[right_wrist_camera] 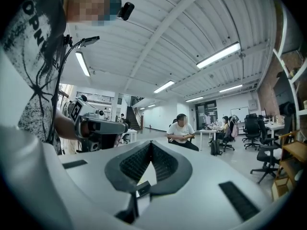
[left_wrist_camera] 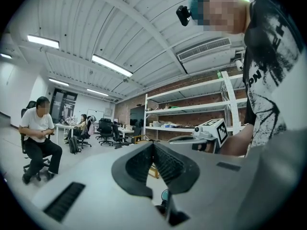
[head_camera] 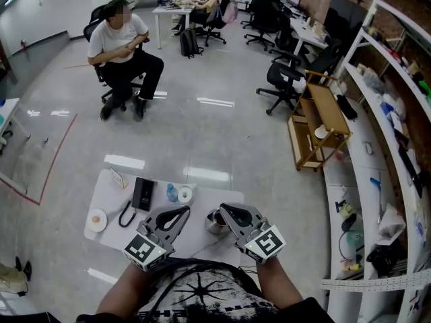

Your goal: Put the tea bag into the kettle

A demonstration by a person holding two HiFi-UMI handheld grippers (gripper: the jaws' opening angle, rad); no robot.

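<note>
1. Left tongs and right tongs are both closed and empty, over the bench.
2. Tea bag is probably the small packet at far left, well apart from the kettle.
3. Likely light, limp and tearable, so pinch an edge gently.

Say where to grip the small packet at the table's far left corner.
Likely its top edge, from above, with the jaws across its thin faces. The packet seems to stand on edge on the table, so its top is free. The left gripper, shut and empty, is on that side. Finer detail is too small to tell.
</note>
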